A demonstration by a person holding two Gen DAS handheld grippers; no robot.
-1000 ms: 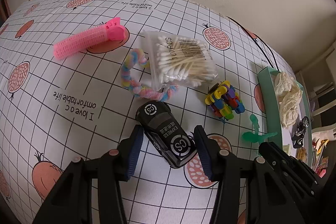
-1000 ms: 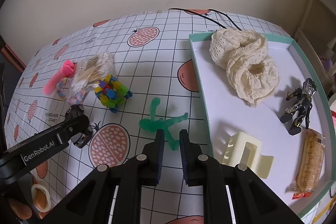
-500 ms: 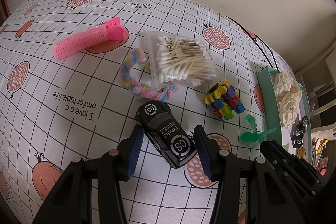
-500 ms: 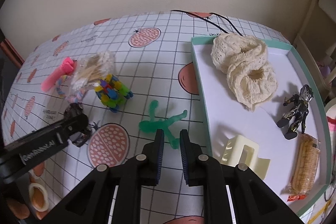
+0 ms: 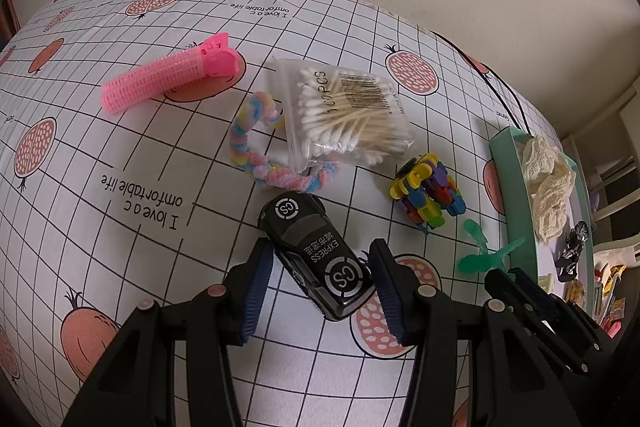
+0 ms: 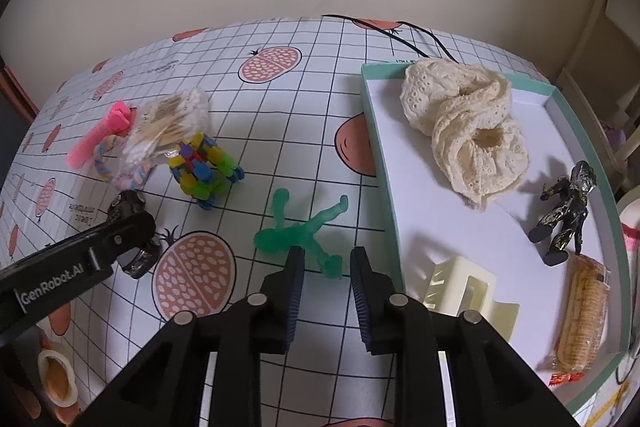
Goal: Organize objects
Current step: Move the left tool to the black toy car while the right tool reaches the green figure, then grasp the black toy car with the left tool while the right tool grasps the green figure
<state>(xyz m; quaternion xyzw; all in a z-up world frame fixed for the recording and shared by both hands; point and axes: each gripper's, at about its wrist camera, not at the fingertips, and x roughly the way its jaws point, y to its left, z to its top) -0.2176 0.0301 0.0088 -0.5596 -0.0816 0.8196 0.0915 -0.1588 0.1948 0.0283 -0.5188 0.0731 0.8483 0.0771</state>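
A black toy car (image 5: 316, 254) lies on the patterned tablecloth between the fingers of my open left gripper (image 5: 318, 255); the pads stand on either side of it with small gaps. It also shows in the right wrist view (image 6: 130, 231), partly hidden by the left gripper. A green toy figure (image 6: 304, 233) lies flat just ahead of my right gripper (image 6: 326, 259), which is open, its fingertips straddling the figure's lower leg. A teal-rimmed tray (image 6: 580, 131) to the right holds a cream lace scrunchie (image 6: 468, 131), a dark figurine (image 6: 566, 213), a cream hair claw (image 6: 464, 287) and a wrapped biscuit (image 6: 582, 311).
On the cloth lie a pink hair roller (image 5: 168, 77), a bag of cotton swabs (image 5: 348, 117), a pastel twisted ring (image 5: 256, 151) and a colourful block toy (image 5: 426, 191). A black cable (image 6: 404, 37) runs along the far table edge by the wall.
My right gripper has opened from nearly shut and moved slightly closer to the green figure. The left gripper and the car have barely moved.
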